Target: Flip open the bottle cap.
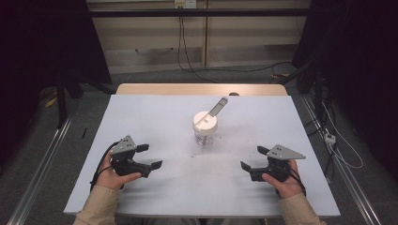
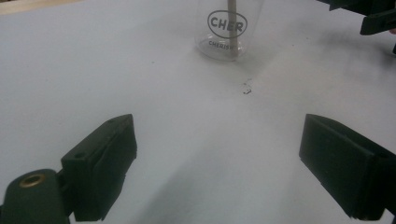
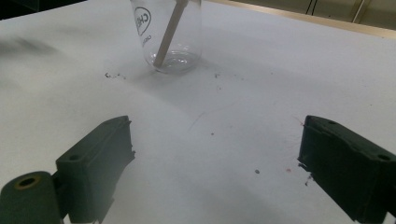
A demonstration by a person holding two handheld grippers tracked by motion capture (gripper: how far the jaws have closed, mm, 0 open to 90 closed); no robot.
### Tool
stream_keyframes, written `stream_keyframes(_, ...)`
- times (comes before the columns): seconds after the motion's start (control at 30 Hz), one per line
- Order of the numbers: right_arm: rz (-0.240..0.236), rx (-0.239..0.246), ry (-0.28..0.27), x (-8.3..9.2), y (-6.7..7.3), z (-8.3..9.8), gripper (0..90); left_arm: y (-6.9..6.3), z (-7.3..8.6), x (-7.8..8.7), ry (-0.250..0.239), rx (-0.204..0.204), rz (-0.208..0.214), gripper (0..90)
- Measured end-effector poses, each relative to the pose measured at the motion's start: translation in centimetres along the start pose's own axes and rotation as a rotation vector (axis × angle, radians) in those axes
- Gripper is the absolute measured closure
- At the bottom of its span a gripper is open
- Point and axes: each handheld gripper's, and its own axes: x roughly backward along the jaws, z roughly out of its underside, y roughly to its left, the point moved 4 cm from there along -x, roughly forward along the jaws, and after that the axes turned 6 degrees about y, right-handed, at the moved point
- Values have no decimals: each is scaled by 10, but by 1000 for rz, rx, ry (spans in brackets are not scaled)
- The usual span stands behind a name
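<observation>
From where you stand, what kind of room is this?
Probably a lab or test workspace rather than a home: a table with a plain white cover stands amid dark frames, loose cables trail across the grey floor, and a person holds a hand-held gripper in each hand near a clear cup.

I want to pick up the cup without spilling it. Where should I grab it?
Grab the clear cup low on its round wall, below the white lid, coming in level from the near side. The stick leans away toward the back, so that side stays free.
</observation>
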Motion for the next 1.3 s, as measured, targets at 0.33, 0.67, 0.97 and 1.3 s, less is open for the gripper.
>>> stream_keyframes(0.33,6,-2,-7,7,0,3,95,1,10,7,9,1,-6,101)
stream_keyframes(0.67,15,-7,-5,16,-2,10,95,5,18,15,8,8,-24,98)
stream_keyframes(0.97,20,-5,0,21,-2,15,95,5,23,18,9,16,-27,98)
stream_keyframes(1.3,22,-8,11,24,-1,18,94,6,30,24,13,21,-37,98)
